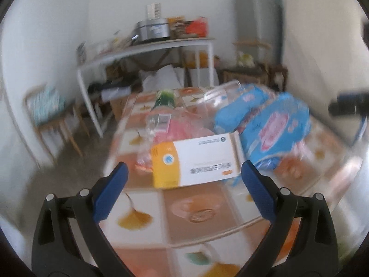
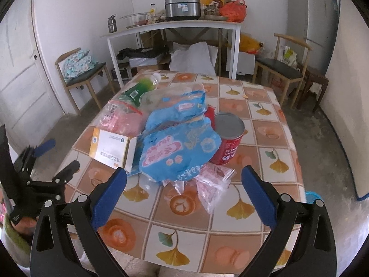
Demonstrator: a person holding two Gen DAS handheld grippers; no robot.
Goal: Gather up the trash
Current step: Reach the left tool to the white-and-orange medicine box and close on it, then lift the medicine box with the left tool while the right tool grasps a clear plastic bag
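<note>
Left gripper [image 1: 184,173]: black frame, blue pads, jaws spread wide, nothing held; it hovers above the table [image 1: 184,226], aimed at a flat white-and-yellow cardboard box [image 1: 196,161] lying just ahead between the fingertips, not touching. Right gripper [image 2: 184,177]: same build, jaws equally wide, empty, poised over the near table edge and pointing at the trash pile. The pile sits mid-table on a glossy tiled-pattern cloth: crumpled blue plastic wrappers [image 2: 180,147] on top, a cylindrical red can [image 2: 228,136] upright just right of them, a clear crinkled bag [image 2: 212,184] in front, a pink-filled clear bag [image 2: 124,117] behind the box, and a green bottle [image 2: 138,87] lying at the far side. The left view is motion-blurred.
</note>
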